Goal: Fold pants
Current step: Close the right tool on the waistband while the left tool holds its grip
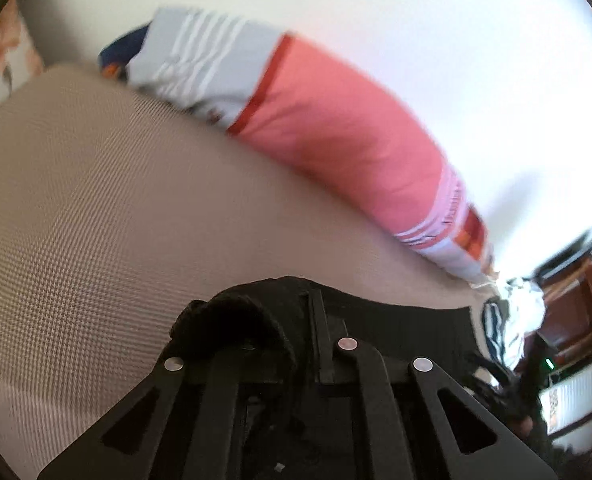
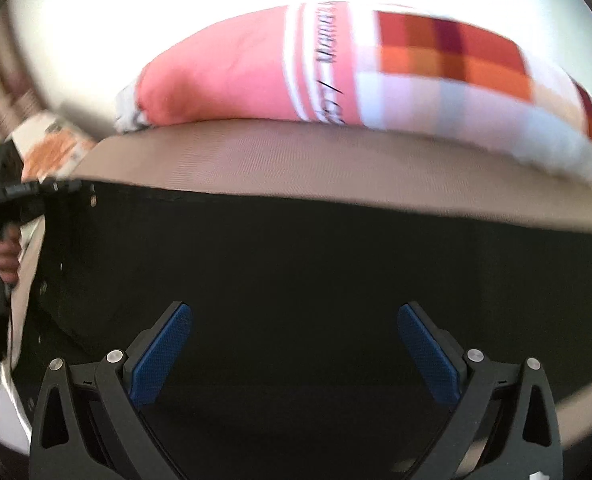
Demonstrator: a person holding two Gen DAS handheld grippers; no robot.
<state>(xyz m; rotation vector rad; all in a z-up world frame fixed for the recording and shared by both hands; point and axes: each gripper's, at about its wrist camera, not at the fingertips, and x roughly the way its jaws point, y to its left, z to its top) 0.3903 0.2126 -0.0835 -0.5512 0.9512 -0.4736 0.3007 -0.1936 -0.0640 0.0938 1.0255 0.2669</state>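
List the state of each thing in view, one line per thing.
Pants: black, spread flat on the beige bed cover.
Left gripper: shut on pants fabric.
Right gripper: open over the pants, holding nothing.
Pillow: lying along the bed's far edge.

Both wrist views look down close, sharing the pink pillow (image 1: pixel 335 128).

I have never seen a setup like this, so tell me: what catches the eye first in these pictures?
A long pink pillow with a red and orange checked end lies along the far side of the beige bed cover. In front of it black pants are spread flat. The right gripper hangs open over them with blue pads, while the left gripper is shut on a bunched edge of the black cloth.
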